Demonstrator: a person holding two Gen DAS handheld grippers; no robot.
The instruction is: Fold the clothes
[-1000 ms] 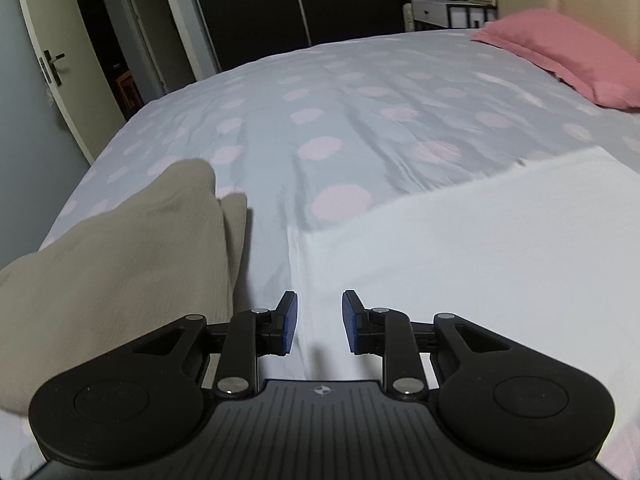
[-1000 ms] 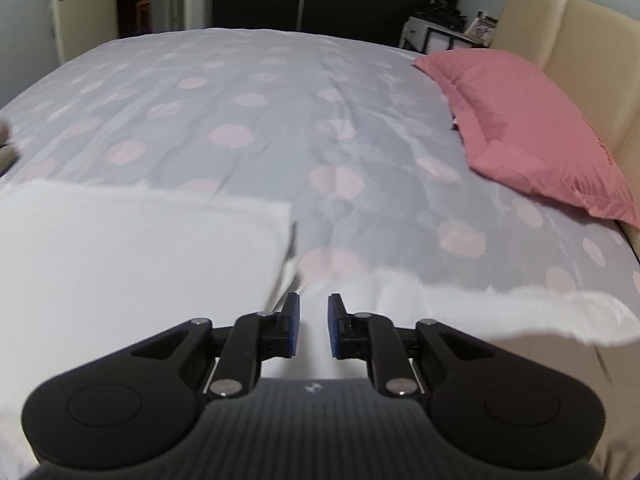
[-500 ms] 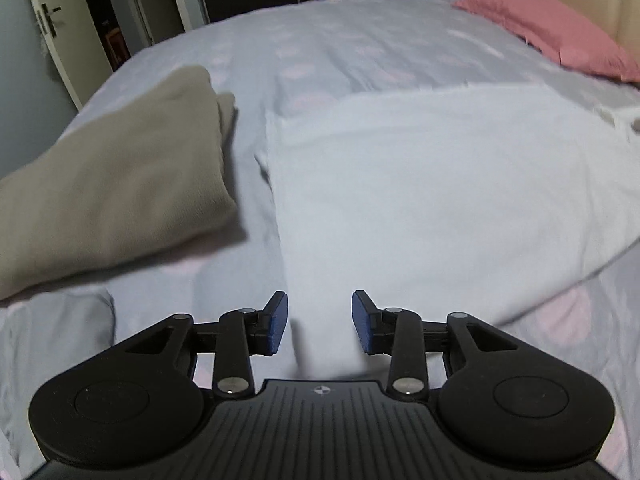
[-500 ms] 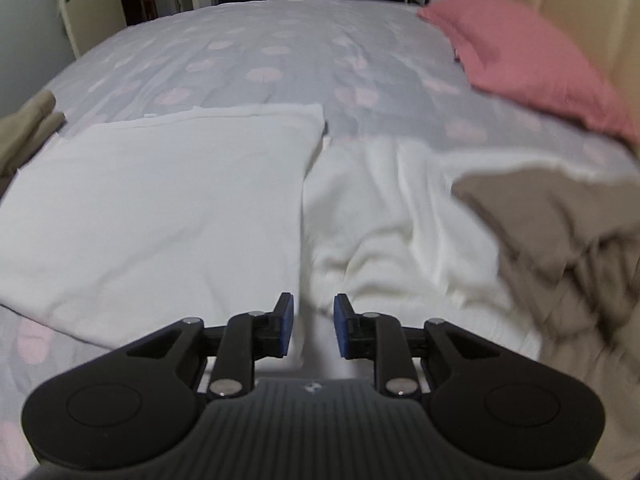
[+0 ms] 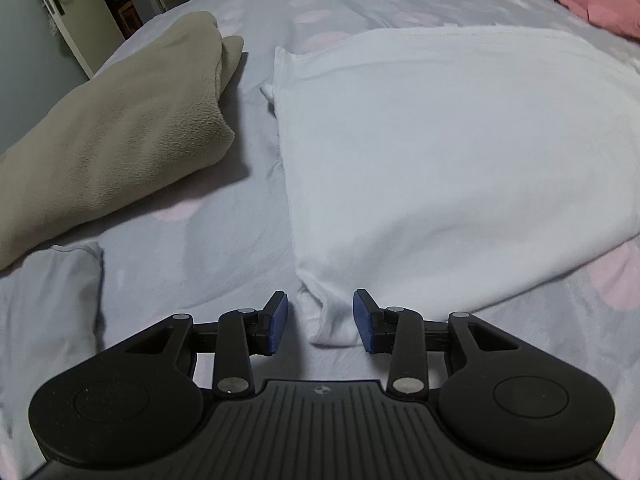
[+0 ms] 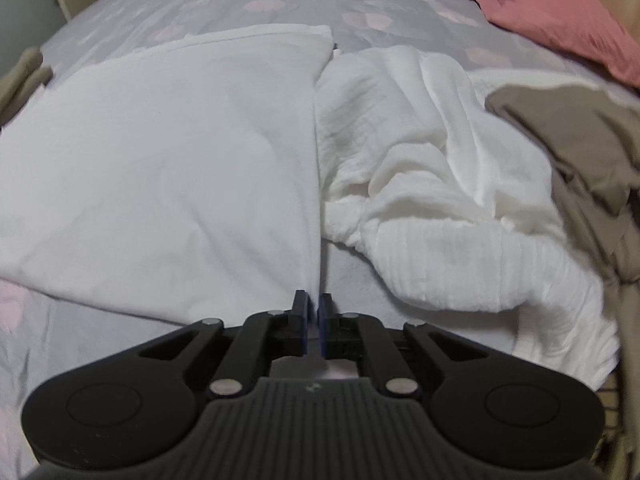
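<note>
Both grippers have dropped and tipped down toward the bed since a second ago; door and far wall are mostly out of view now, cloth fills both views.

Left to right, left wrist view: small pale folded cloth (image 5: 52, 300) at the near left edge. Beige fleece (image 5: 116, 136) folded, lying on the spotted duvet (image 5: 224, 248), apart from the white garment (image 5: 460, 152). Garment is spread flat mid-bed. Left gripper (image 5: 320, 322) is spread, pads not touching fabric; the garment's near left corner lies between the pads.

Right wrist view: same white garment (image 6: 160, 168) on the left. Right gripper (image 6: 314, 320) jaws are closing, nearly together, with the garment's near right corner edge pinched between the pads. Just right of it, a crumpled ribbed white cloth (image 6: 432, 200), touching the garment's edge. Tan clothes (image 6: 580, 152) heaped at far right, pink pillow (image 6: 560, 12) behind.
</note>
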